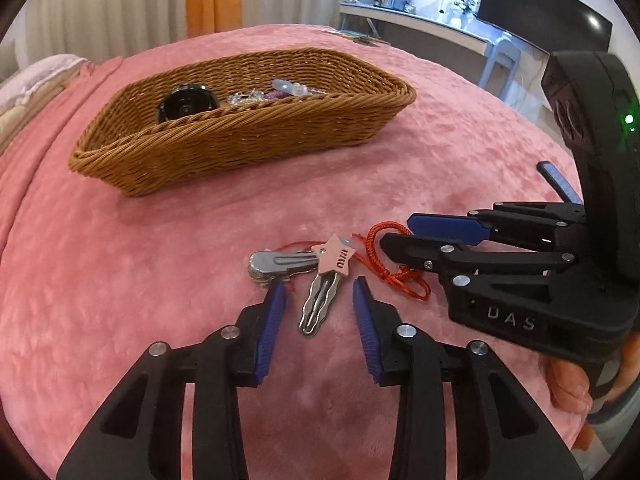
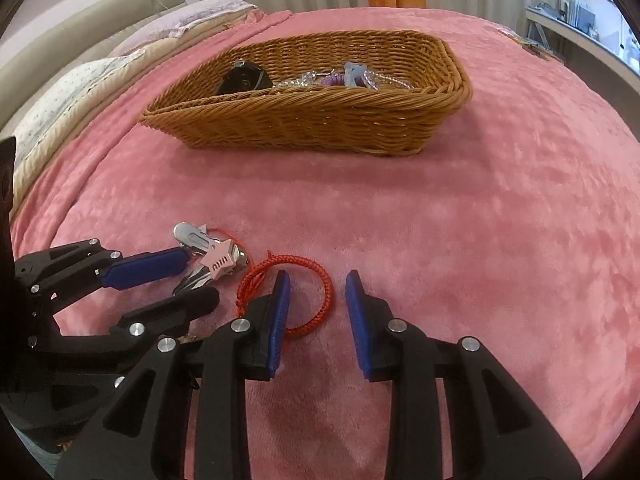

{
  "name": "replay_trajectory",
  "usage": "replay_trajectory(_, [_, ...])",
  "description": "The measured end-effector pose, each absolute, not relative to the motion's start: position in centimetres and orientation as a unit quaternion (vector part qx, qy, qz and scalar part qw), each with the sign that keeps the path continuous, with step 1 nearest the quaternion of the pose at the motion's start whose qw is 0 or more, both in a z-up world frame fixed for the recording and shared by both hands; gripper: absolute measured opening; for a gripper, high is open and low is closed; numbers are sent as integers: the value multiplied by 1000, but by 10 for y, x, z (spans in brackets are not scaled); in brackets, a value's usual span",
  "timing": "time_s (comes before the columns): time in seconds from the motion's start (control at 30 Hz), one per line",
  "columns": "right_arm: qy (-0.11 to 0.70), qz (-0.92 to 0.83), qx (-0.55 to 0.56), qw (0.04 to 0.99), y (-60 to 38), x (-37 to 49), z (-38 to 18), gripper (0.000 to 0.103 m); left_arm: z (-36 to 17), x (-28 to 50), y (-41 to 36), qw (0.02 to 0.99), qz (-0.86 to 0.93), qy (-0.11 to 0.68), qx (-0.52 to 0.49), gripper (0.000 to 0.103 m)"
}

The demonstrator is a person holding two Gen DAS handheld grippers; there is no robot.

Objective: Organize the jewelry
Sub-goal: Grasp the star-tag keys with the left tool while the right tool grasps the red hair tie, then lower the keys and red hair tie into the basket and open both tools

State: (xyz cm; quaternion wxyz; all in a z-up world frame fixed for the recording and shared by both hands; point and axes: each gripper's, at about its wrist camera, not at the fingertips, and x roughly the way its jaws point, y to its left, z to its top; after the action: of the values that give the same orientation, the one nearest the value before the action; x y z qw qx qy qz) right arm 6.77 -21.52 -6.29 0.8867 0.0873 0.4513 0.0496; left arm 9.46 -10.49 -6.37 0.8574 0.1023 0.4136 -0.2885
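While both claws sit low over the pink blanket (image 1: pixel 200 260) on the bed, neither has hold of anything. Left claw (image 1: pixel 319 292): jaws part open, with the wavy silver hair clip (image 1: pixel 318 302) lying on the blanket between its blue pads (image 1: pixel 272 320); the pads stand clear of the clip on either side, and the clip's pink star tag (image 1: pixel 335 258) lies just beyond the fingertips. A second silver clip (image 1: pixel 276 265) lies crosswise, touching the star tag at one end and close against the tip of the left-side pad; whether pad and clip touch cannot be told. Right claw (image 2: pixel 314 278): jaws part open to a similar width, astride one side of the red braided cord bracelet (image 2: pixel 320 280); the loop's arc runs across the gap between the pads, and its near side passes under the left-side pad (image 2: pixel 278 320). The pads do not press on the cord. The bracelet's knotted tail (image 2: pixel 244 300) lies between the two claws, next to the clips. In the left wrist view the right claw (image 1: pixel 394 236) reaches in from the right, its fingertips over the red cord. Wicker basket (image 1: pixel 248 148): well beyond both claws on the blanket, holding a black round item (image 1: pixel 186 102), a tangle of clear beaded jewelry (image 1: pixel 248 98) and a pale blue piece (image 1: pixel 286 86) with something purple.
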Motion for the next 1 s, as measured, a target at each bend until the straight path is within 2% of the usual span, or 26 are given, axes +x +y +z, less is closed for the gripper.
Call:
replay_trajectory(0.1, [450,46,78,888,-213,68,-63,26,-64,93,-107,858,-289,411,108,18])
replay_trajectory(0.2, [451,43,65,889,-208,70,-63,22,-64,93,-107,858,-291,408,107,12])
replay_trajectory(0.37, [448,45,46,892,-200,69,-63,7,-62,89,-104,864,-291,398,105,12])
replay_trajectory(0.43, [445,46,46,893,-200,68,-62,5,-59,88,-99,866,-296,392,91,12])
replay_trajectory(0.63, [440,57,48,895,-199,63,-59,3,-47,78,-78,871,-315,375,38,12])
replay_trajectory(1.0, [411,72,60,907,-206,50,-24,3,-7,61,-57,902,-294,315,29,12])
